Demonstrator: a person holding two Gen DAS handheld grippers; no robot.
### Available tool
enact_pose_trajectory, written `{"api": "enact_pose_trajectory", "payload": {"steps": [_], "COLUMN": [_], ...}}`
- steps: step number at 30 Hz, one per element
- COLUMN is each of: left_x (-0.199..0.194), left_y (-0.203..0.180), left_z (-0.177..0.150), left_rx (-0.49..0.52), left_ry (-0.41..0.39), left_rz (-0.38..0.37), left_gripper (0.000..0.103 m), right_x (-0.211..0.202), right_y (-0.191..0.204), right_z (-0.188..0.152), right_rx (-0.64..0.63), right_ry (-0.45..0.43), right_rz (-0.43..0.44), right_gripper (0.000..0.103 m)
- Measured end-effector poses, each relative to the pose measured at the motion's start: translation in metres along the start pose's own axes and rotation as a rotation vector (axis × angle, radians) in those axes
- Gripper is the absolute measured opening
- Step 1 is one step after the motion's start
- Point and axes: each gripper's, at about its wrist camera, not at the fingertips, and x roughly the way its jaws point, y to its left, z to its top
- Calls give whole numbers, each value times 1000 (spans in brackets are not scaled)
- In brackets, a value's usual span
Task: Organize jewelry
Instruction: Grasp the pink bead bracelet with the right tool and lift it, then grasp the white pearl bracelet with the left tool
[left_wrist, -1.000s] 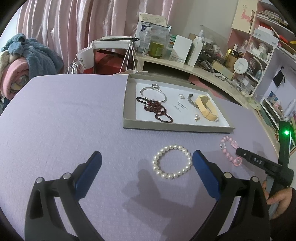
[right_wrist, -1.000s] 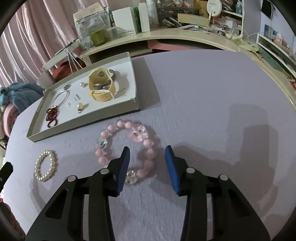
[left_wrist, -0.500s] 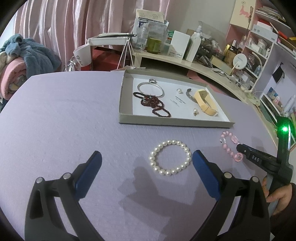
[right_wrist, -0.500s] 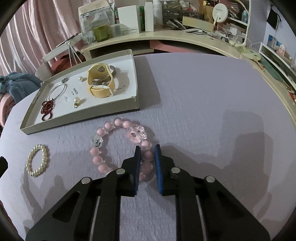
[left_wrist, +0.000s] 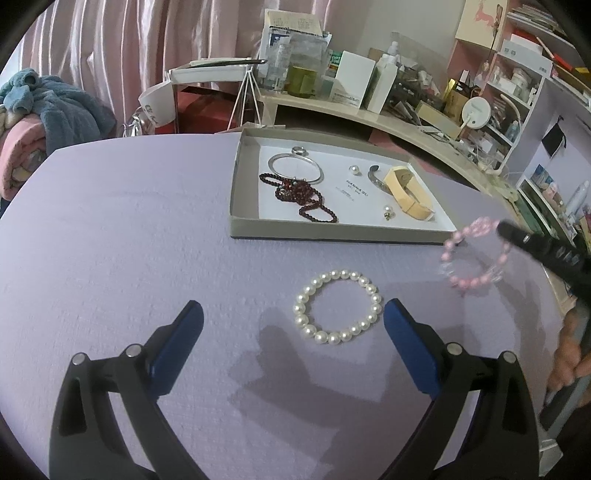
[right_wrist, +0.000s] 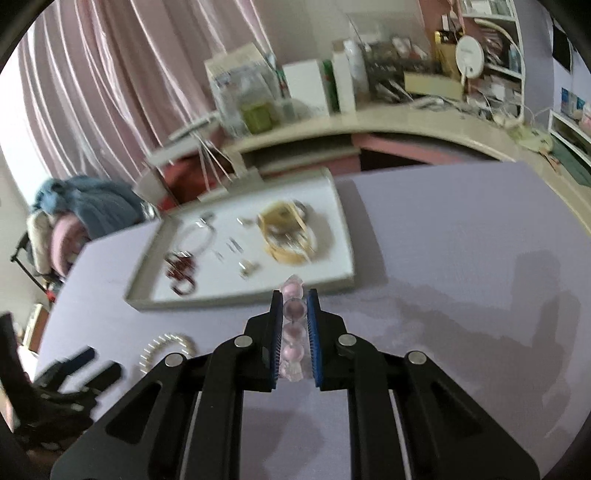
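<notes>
The pink beaded bracelet with clear faceted beads (right_wrist: 293, 314) hangs clear of the lilac table cover (left_wrist: 110, 240), pinched between the blue pads of your right gripper (right_wrist: 293, 306), just in front of the near wall of the shallow grey cardboard tray (left_wrist: 332, 230). Its jaws have just been closing and now clamp the beads. Your left gripper (left_wrist: 293, 325) stands wide apart over the table, nothing between its pads; the white pearl bracelet (left_wrist: 337, 306) lies flat between and just ahead of its fingertips.
</notes>
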Motion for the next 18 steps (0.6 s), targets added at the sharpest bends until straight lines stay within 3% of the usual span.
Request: {"api": "enact_pose_trajectory", "payload": {"steps": [5, 13, 18], "left_x": [14, 34, 41], "left_y": [-2, -9, -12], "left_z": [5, 7, 8], "left_rx": [28, 68, 78], "left_ry": [35, 88, 100], "left_rz": [1, -7, -6], "left_gripper": [77, 56, 53], "right_x": [-10, -13, -11], "right_y": [6, 3, 6], "right_z": [7, 11, 9], "right_rx": [17, 52, 42], "right_ry": [-29, -31, -25], "right_rz": [34, 55, 56], "right_gripper": [13, 13, 14]}}
